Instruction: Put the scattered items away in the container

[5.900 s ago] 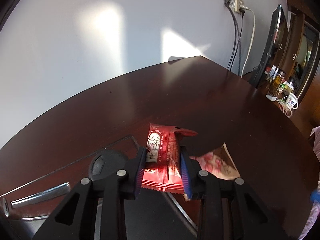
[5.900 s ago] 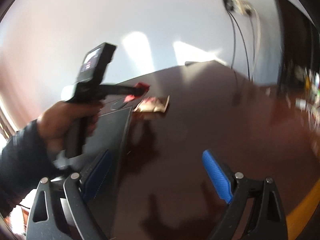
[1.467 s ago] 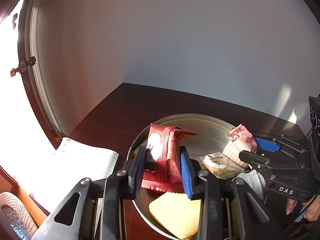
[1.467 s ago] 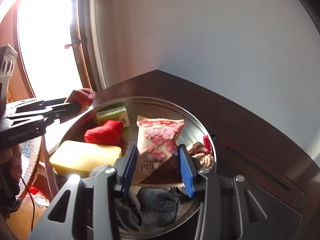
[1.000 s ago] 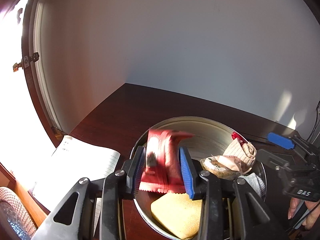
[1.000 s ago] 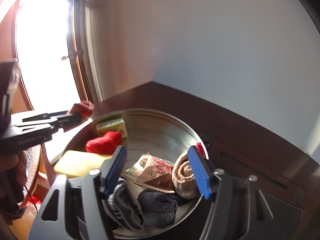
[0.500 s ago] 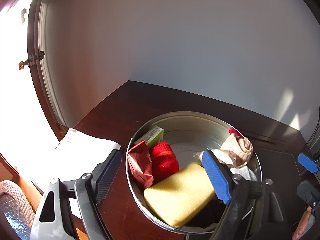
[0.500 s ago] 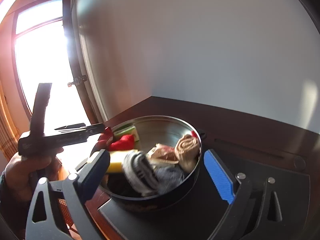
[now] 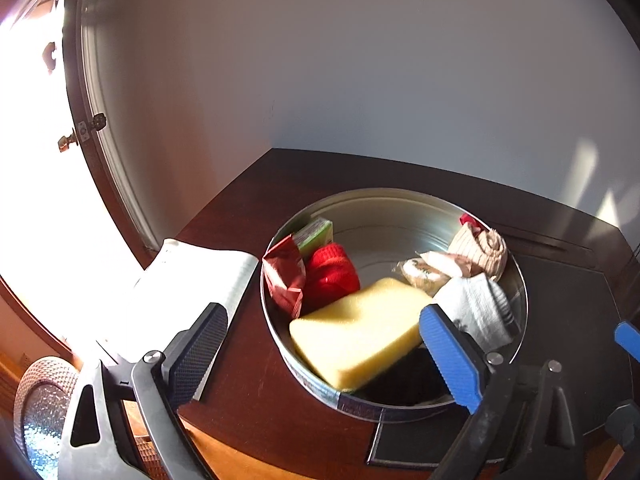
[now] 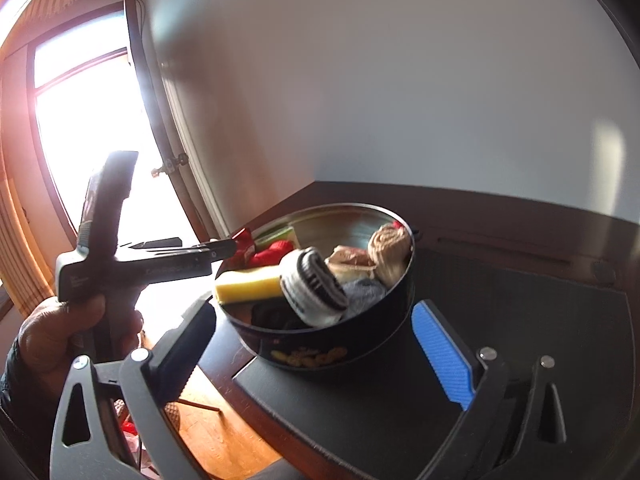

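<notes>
Sitting near the left corner of the dark bench (image 9: pixel 248 400), the round metal tin (image 9: pixel 400 204) holds everything visible: a red snack packet (image 9: pixel 285 276) leaning on its left wall, a green carton (image 9: pixel 316 233) behind it, a red rolled sock (image 9: pixel 331 274), a yellow sponge (image 9: pixel 360 332), a pale snack packet (image 9: pixel 425 273), a beige rolled sock (image 9: pixel 482 245) and a grey-and-white rolled sock (image 9: pixel 478 310).

Both tools have just been opening, and nothing lies between the jaws of either. The left tool (image 9: pixel 320 346) hangs spread wide over the tin's near-left rim; the right tool (image 10: pixel 316 342) is spread wide on the near side of the tin, above the black mat (image 10: pixel 520 320).

Doing this step well likely means drawing both tools back clear of the rim without nudging the tin or catching the sponge, which rides high. The red packet sits close to the edge, so it deserves a glance. An open notebook (image 9: pixel 192 280) lies left of the tin; whether it counts as scattered is unclear.
</notes>
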The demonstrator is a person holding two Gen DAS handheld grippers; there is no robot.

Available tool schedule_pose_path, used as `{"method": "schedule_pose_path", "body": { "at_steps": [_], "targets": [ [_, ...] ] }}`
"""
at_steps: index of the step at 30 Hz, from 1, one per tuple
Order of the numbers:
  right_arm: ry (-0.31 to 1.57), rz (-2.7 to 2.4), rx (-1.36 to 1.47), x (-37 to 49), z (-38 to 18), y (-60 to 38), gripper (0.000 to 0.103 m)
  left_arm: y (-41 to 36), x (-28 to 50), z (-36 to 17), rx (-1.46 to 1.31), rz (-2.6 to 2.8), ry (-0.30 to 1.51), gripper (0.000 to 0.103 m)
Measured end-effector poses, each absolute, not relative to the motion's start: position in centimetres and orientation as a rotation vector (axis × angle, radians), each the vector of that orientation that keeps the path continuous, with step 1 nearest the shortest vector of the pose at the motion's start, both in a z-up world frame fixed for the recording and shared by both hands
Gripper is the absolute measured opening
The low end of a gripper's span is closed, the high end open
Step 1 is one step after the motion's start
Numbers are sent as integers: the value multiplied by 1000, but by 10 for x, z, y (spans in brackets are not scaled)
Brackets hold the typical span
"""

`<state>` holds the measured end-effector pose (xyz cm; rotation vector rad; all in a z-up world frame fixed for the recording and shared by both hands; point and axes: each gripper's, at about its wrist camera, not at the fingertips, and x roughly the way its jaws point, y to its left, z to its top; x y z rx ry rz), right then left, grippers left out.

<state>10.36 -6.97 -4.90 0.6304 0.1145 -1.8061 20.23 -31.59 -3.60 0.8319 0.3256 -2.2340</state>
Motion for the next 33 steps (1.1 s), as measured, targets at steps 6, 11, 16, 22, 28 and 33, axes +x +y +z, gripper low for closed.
{"method": "schedule_pose_path", "body": {
  "at_steps": [6,11,16,22,28,33],
  "targets": [
    [110,-1799,622,111,-46,-59,100,-308,216,-31,787,-2219,311,102],
    [106,-1795,612,116,-43,-52,101,-302,223,-14,706,-2208,273,102],
    [108,-1784,605,124,-41,-50,102,-300,227,-6,665,-2199,255,102],
    [102,-1795,571,129,-36,-47,102,-298,230,2,628,-2207,257,102],
    [100,-1820,538,132,-28,-44,103,-301,233,1,622,-2218,291,102],
    [112,-1820,527,137,-24,-45,103,-300,243,8,589,-2214,281,102]
  ]
}}
